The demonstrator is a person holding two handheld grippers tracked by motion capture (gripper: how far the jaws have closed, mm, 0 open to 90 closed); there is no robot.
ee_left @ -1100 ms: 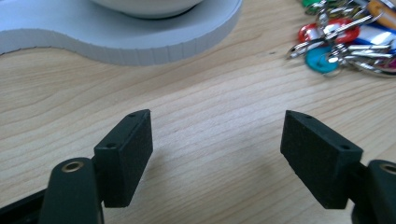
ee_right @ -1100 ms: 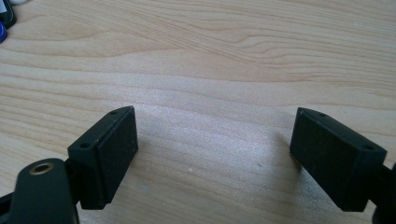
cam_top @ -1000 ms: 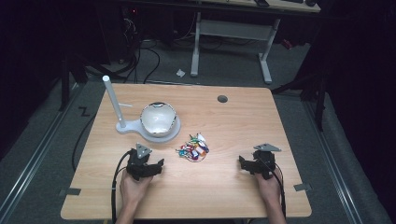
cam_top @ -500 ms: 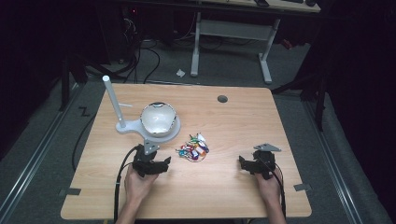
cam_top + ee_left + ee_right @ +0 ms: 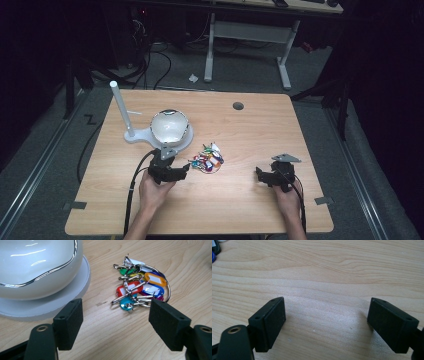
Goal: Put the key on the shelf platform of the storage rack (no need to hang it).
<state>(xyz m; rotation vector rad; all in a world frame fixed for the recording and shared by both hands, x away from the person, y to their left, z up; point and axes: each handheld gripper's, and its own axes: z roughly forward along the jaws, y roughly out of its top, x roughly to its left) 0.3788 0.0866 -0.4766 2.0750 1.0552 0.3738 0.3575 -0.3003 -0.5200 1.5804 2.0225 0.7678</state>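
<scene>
A bunch of keys [image 5: 207, 161] with coloured tags on a metal ring lies mid-table; the left gripper view shows the keys [image 5: 140, 290] just beyond the jaws. My left gripper [image 5: 186, 167] hovers open to their left, its tips [image 5: 116, 315] close to the bunch, nothing between them. Its jaws have just closed a little. A white domed object [image 5: 170, 127] on a flat white base sits behind it and looms at the left [image 5: 37, 265]. My right gripper [image 5: 260, 175] rests open over bare wood [image 5: 327, 320].
A white upright post [image 5: 121, 107] rises from the dome's base at the left. A round cable hole [image 5: 238, 106] sits near the wooden table's far edge [image 5: 200, 92]. Tape marks lie at the front corners [image 5: 323, 201]. Cables trail from both grippers toward the person.
The left hand has lifted and moved to the right and away from the person, closer to the keys and the dome. The right hand has stayed put.
</scene>
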